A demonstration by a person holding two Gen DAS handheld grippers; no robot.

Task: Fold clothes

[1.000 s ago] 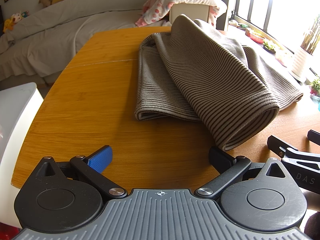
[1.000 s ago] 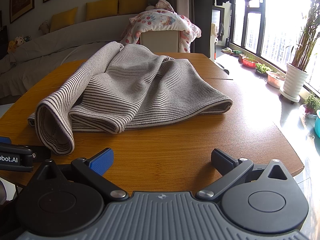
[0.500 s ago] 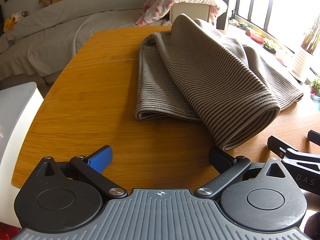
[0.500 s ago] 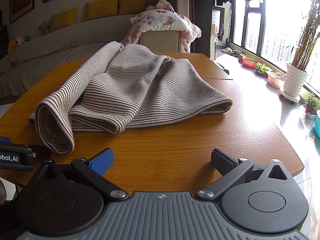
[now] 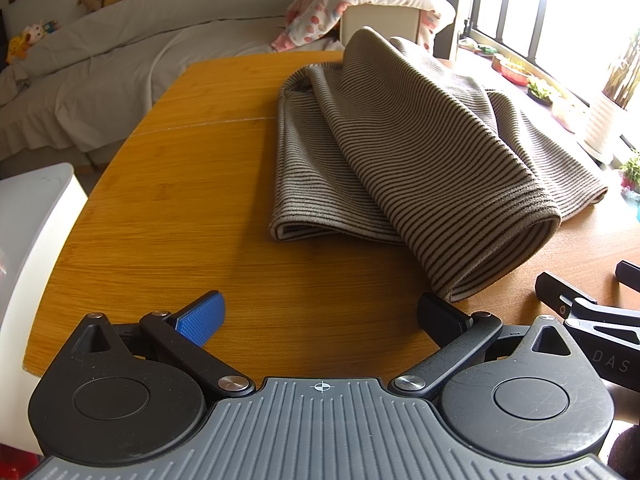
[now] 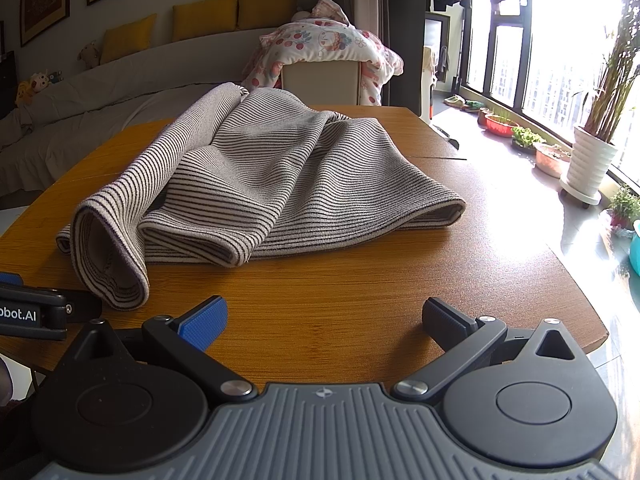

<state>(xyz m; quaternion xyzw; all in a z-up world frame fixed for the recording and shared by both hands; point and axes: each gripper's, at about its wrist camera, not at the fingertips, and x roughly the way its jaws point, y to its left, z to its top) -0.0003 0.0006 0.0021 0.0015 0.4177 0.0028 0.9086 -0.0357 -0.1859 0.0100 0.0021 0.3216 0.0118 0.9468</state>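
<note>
A grey garment with thin dark stripes (image 5: 404,148) lies loosely bunched on the wooden table (image 5: 192,200), with a rolled sleeve end pointing toward me. In the right wrist view the same striped garment (image 6: 280,176) spreads across the table's middle. My left gripper (image 5: 320,314) stands open above the near table edge, its right finger close to the sleeve end, nothing between the fingers. My right gripper (image 6: 324,318) is open too, a little short of the cloth. Each gripper shows at the edge of the other's view.
A white object (image 5: 28,240) stands beyond the table's left edge. Behind the table are a covered sofa (image 5: 100,72) and a box draped with a floral blanket (image 6: 320,48). Potted plants (image 6: 592,156) line the window sill on the right.
</note>
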